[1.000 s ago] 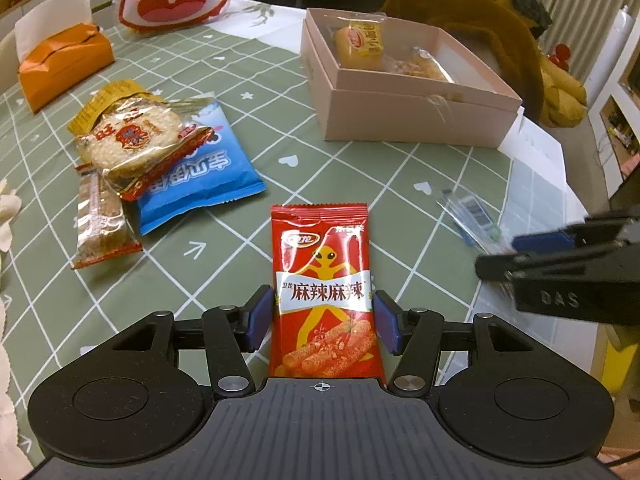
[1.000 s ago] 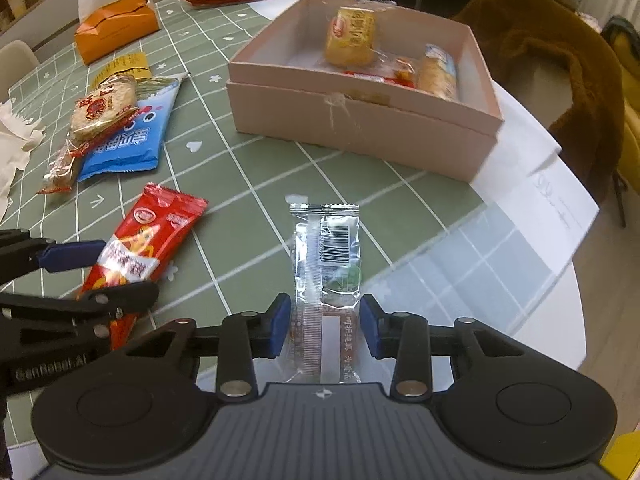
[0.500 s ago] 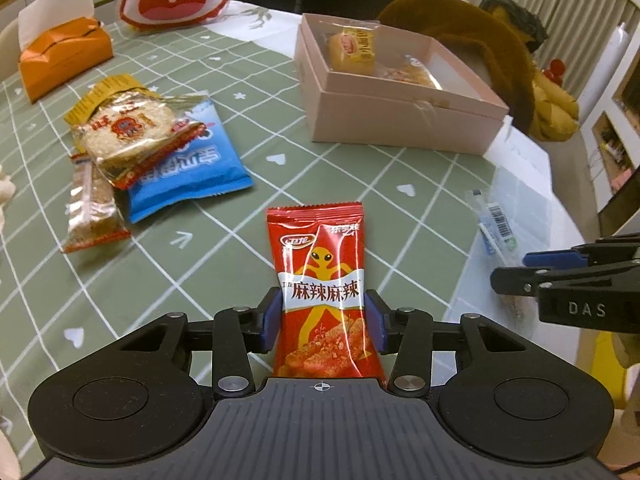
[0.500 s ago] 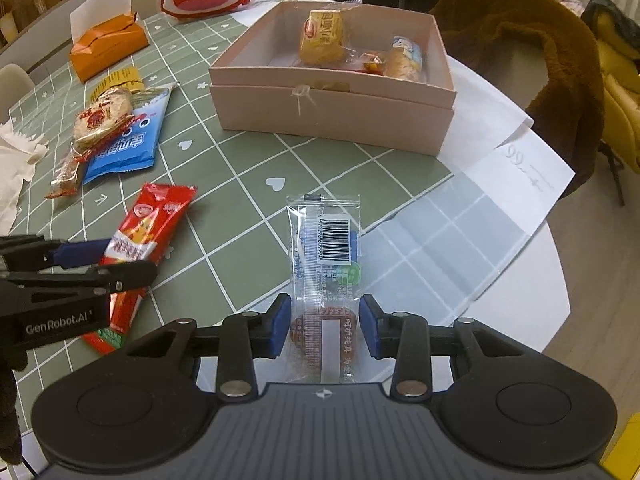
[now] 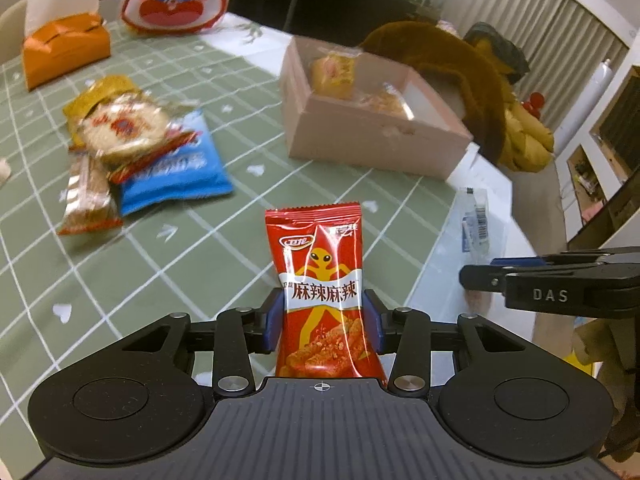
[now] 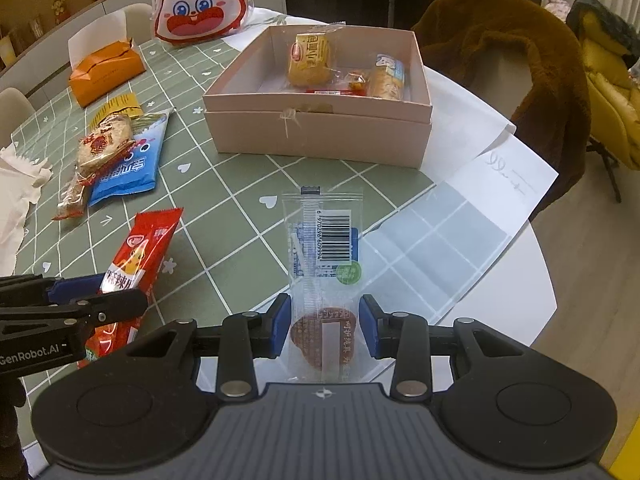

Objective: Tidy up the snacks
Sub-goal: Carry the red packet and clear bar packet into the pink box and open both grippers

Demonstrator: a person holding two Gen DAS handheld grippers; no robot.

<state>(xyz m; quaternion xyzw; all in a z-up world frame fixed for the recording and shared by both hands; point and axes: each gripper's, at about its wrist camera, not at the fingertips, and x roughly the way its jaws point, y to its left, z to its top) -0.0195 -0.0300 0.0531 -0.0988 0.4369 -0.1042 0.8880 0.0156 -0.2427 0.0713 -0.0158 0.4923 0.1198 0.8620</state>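
left to right, with the pink box [image 6: 320, 136] as landmark. far to its left on the green checked tablecloth [image 6: 240, 208] stands an orange tissue box [image 6: 106, 72], and behind that a rabbit-face bag [image 6: 198, 2]. nearer the box's left lies a heap of 4 snacks: a blue packet [image 6: 128, 164] with a rice cracker pack [image 6: 104, 144] across it, a yellow packet [image 6: 118, 106] behind and a brown bar [image 6: 72, 200] at the near end. your left gripper [image 5: 323, 320] is in front of the box and to its left; its jaws are closing, and the blue pads press both sides of the red spicy-strip packet [image 5: 324, 292], which juts up toward the box. inside the box lie a yellow cake pack [image 6: 310, 60], a small clear-wrapped sweet [image 6: 354, 80] and a pale-blue wrapped bar [image 6: 388, 76]. your right gripper [image 6: 324, 326] is straight in front of the box, pinching the clear-wrapped snack [image 6: 326, 272] by its lower end, barcode side up. right of the box, white paper sheets [image 6: 492, 184] cover the table edge, and a brown furry coat [image 6: 504, 52] hangs on a chair behind.
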